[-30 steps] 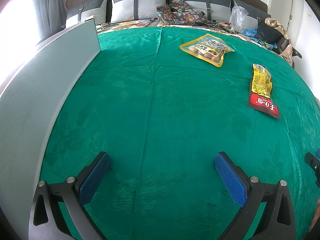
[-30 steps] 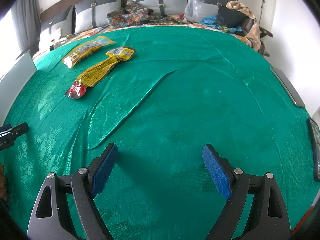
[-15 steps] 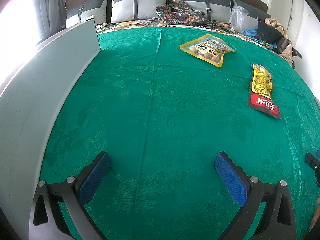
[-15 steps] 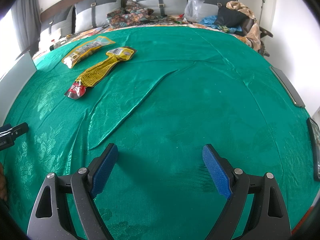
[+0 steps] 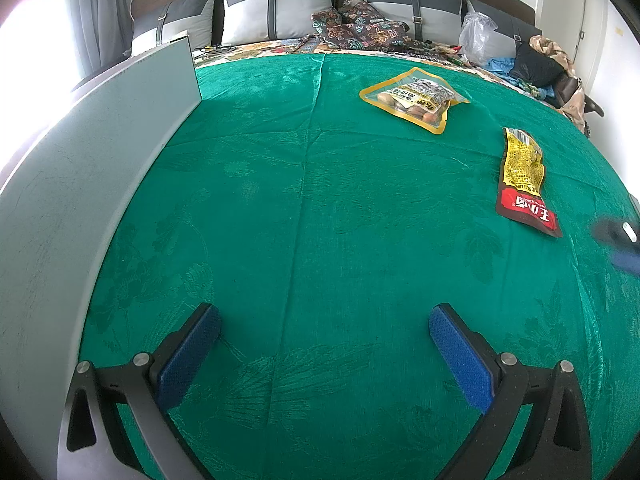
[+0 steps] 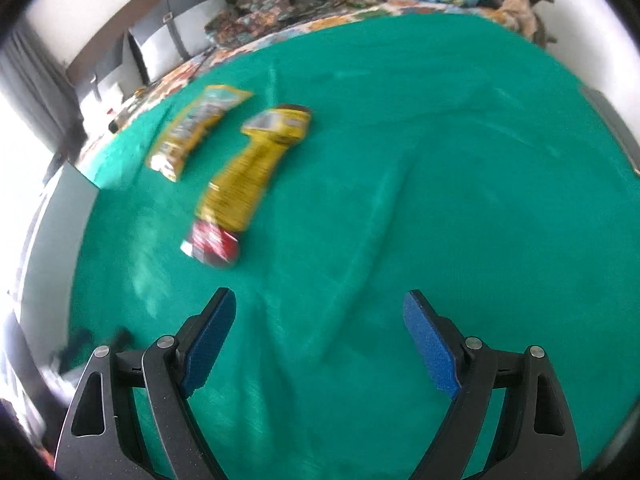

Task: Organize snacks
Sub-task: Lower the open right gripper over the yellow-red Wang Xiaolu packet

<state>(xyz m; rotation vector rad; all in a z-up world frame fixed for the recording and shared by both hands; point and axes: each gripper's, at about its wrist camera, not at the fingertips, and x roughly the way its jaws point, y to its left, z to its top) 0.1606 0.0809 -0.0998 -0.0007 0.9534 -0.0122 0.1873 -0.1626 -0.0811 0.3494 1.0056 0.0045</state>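
Two snack packets lie on a green cloth (image 5: 320, 200). A yellow-rimmed clear pouch of nuts (image 5: 414, 98) lies far ahead; in the right wrist view it (image 6: 196, 130) is blurred. A long yellow and red packet (image 5: 522, 182) lies to the right; in the right wrist view it (image 6: 248, 180) is ahead and left of my right gripper. My left gripper (image 5: 324, 352) is open and empty, low over bare cloth. My right gripper (image 6: 320, 340) is open and empty, and shows blurred at the left wrist view's right edge (image 5: 618, 236).
A grey-white flat panel (image 5: 80, 184) stands along the cloth's left side. Grey pillows (image 5: 276, 8), patterned fabric (image 5: 356, 26), a clear plastic bag (image 5: 476, 34) and clothes (image 5: 548, 64) sit at the far end. The cloth has folds (image 6: 384, 200) right of the long packet.
My right gripper has swung forward and left toward the long packet, tilting; its view is now blurred. The left gripper and both packets have stayed put.
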